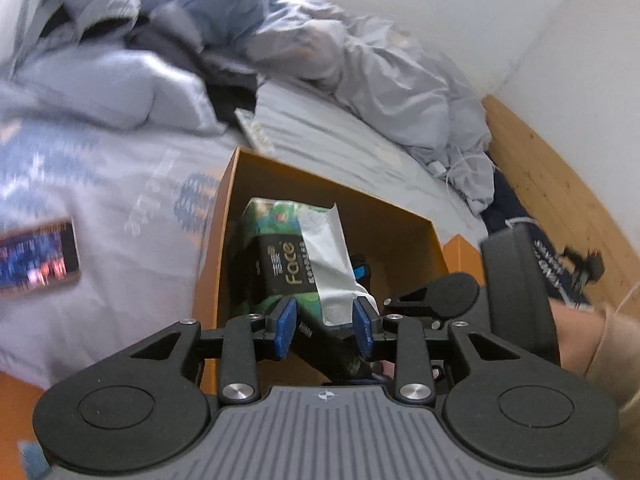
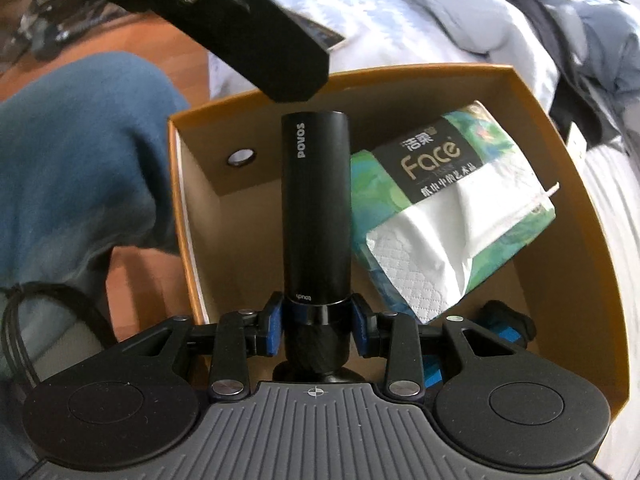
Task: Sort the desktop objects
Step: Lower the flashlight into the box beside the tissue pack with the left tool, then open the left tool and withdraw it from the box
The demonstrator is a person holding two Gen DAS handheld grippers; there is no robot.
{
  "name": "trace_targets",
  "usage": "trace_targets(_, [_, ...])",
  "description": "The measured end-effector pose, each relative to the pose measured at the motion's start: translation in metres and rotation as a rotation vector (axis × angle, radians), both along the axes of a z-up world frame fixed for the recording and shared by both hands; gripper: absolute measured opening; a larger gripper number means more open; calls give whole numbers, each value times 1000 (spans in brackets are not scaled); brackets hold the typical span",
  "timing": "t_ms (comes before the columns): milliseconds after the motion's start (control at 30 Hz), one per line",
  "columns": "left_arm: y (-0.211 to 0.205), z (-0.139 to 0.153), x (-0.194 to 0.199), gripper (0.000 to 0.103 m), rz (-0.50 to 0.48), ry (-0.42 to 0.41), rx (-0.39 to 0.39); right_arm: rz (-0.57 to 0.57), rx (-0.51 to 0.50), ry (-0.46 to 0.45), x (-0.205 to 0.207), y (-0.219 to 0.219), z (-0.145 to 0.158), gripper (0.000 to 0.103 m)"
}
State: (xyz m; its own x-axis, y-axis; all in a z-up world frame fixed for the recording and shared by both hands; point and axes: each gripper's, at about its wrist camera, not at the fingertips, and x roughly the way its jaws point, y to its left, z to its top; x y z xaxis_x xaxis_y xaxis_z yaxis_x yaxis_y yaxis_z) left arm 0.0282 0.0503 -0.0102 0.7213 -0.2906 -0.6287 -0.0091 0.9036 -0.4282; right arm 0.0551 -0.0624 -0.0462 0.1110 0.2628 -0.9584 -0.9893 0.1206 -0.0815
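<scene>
An orange cardboard box [image 1: 400,216] [image 2: 560,168] sits on the bed. A green "Face" tissue pack [image 1: 288,248] [image 2: 452,200] lies inside it. My right gripper [image 2: 318,322] is shut on a black cylindrical POVOS shaver [image 2: 316,208] and holds it over the box. The shaver's lower end shows in the left wrist view [image 1: 332,344], between the open left fingers. My left gripper [image 1: 326,330] is open above the box, empty. A blue and black object [image 1: 362,270] [image 2: 504,328] lies on the box floor, mostly hidden.
A phone-like flat item [image 1: 36,258] lies on the patterned bedsheet [image 1: 120,200] left of the box. Rumpled bedding and clothes [image 1: 240,40] are piled behind. A wooden bed frame [image 1: 560,200] runs at right. A blue-clad leg [image 2: 80,140] and orange floor [image 2: 140,272] are left of the box.
</scene>
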Motion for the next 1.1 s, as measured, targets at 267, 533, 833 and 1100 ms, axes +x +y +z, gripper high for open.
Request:
trace_targets(267, [1, -1, 3, 50, -7, 5, 0, 25, -44, 18, -4, 6, 2, 39])
trace_targets(533, [2, -3, 4, 54, -18, 0, 5, 8, -4, -6, -18, -3, 16, 53])
trace_targets(833, [0, 6, -1, 62, -15, -50, 35, -171, 297, -66, -25, -52, 75, 78])
trace_targets(1100, [-7, 14, -5, 73, 7, -101, 87, -587, 647, -155, -8, -131, 118, 94])
